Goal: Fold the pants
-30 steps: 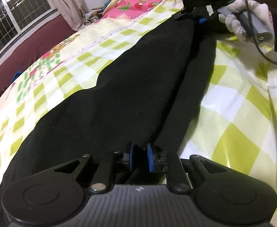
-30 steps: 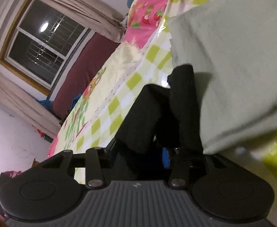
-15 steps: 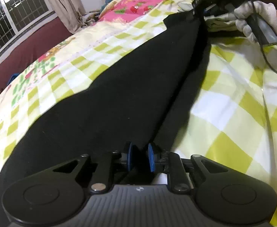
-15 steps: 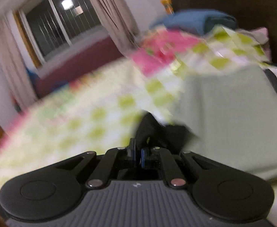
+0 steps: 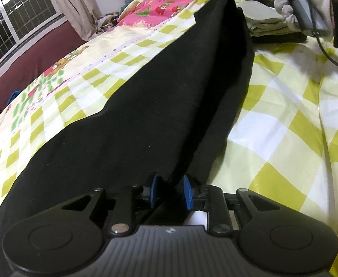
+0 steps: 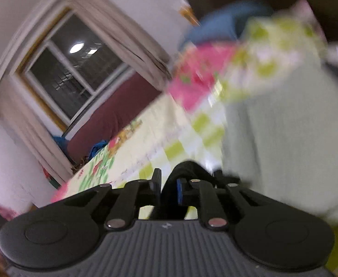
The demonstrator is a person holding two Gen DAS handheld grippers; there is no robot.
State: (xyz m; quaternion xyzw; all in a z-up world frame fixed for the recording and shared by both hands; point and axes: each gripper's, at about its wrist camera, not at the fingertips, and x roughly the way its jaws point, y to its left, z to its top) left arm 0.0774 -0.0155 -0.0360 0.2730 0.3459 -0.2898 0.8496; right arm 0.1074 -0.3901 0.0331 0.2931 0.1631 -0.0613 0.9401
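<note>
The bed with its checked yellow-green and white sheet (image 5: 284, 106) fills most of the left wrist view. The long black fabric pants (image 5: 150, 115) lie stretched along it, from the near edge of that view up to the far end by the pink printed quilt (image 5: 166, 7). One layer of the black cloth seems to lie over another, with a fold line running along the right side.

The left gripper (image 5: 170, 191) has its blue pads on both sides of a ridge of the black cloth at the near end, so it is clamped on the pants. The right gripper (image 6: 169, 188) also has black cloth between its fingers and I judge that it grips the far end, lifted a little above the bed.

The step in hand looks like the lengthwise stage: both ends are held, and the pants are pulled straight. The next move would ask both ends to travel together, so that one end comes over the other without new wrinkles.

The right wrist view is badly blurred. The pale green folded cloth (image 6: 284, 138) beside the right gripper is only a soft shape. The gloved right hand (image 5: 300, 2) is partly cut off in the left wrist view.
</note>
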